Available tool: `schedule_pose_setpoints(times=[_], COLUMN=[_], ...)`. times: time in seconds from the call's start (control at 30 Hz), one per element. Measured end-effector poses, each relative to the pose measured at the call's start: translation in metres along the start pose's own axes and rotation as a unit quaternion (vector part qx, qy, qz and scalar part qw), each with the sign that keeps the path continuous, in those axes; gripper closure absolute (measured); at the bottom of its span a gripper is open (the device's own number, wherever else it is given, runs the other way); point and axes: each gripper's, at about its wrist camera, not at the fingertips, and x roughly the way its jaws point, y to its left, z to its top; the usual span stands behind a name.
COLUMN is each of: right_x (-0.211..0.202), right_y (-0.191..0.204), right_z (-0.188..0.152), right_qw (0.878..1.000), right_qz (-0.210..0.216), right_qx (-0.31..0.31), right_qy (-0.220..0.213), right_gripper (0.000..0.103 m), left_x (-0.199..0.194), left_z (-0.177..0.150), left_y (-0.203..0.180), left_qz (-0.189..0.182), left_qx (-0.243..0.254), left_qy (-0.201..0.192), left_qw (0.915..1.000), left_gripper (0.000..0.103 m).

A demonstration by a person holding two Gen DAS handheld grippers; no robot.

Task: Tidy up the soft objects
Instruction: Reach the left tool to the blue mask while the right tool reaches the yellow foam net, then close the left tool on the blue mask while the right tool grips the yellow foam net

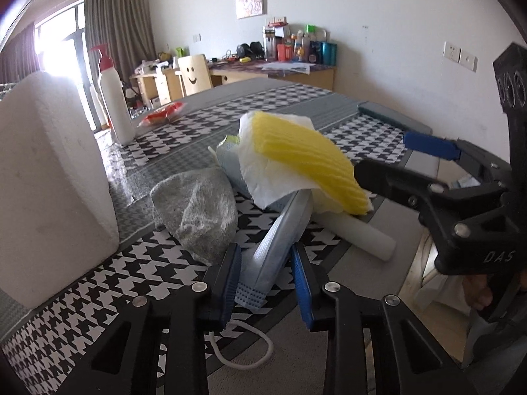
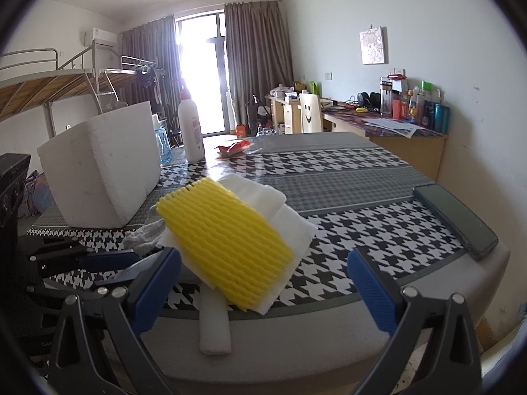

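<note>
Blue-padded left claw [image 1: 266, 283] has its fingers either side of a pale blue face mask [image 1: 278, 247] on the table [image 1: 362, 263]; whether the pads press it I cannot tell. Just beyond lie a grey sock [image 1: 197, 210] and a yellow foam net [image 1: 306, 158] on white paper. Right claw [image 2: 263, 283] stands released, its fingers wide around the net's near end, above a white foam tube [image 2: 214, 329]. A white foam box [image 2: 98, 171] sits further left.
</note>
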Motion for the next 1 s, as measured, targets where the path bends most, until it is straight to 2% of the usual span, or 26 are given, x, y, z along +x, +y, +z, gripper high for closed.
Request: schedule_pose_setpoints(times=[0.03, 0.1, 0.27, 0.47, 0.57, 0.67, 0.73, 0.97, 1.0], right_x=[0.001, 0.002, 0.006, 0.011, 0.014, 0.019, 0.023, 0.028, 0.027], right_y=[0.000, 0.001, 0.004, 0.010, 0.014, 0.017, 0.016, 0.013, 0.014], right_z=[0.000, 0.001, 0.002, 0.005, 0.006, 0.005, 0.004, 0.002, 0.002], right_qw=[1.000, 1.000, 1.000, 1.000, 0.999, 0.999, 0.998, 0.997, 0.997], right_qz=[0.000, 0.003, 0.011, 0.026, 0.034, 0.041, 0.050, 0.060, 0.063], right_qx=[0.000, -0.001, -0.007, -0.014, -0.020, -0.025, -0.021, -0.008, -0.010], right_qy=[0.000, 0.002, 0.004, 0.006, 0.009, 0.020, 0.030, 0.054, 0.054], right_gripper=[0.001, 0.001, 0.001, 0.001, 0.006, 0.017, 0.029, 0.061, 0.068], left_x=[0.001, 0.000, -0.001, -0.004, -0.005, -0.007, -0.009, -0.016, -0.018], left_z=[-0.001, -0.001, -0.002, -0.002, -0.002, -0.002, -0.002, -0.005, -0.005], left_y=[0.000, 0.000, 0.003, 0.005, 0.005, 0.006, 0.006, 0.007, 0.007], left_qz=[-0.002, -0.004, -0.013, -0.022, -0.025, -0.027, -0.028, -0.032, -0.033], left_qx=[0.001, 0.001, -0.004, -0.005, -0.004, -0.007, -0.006, -0.008, -0.008], left_qy=[0.002, -0.001, -0.002, -0.004, -0.004, -0.008, -0.011, -0.017, -0.018], left_qw=[1.0000, 1.0000, 0.9999, 0.9997, 0.9997, 0.9996, 0.9995, 0.9993, 0.9993], left_gripper=[0.070, 0.081, 0.090, 0.092, 0.092, 0.092, 0.092, 0.092, 0.093])
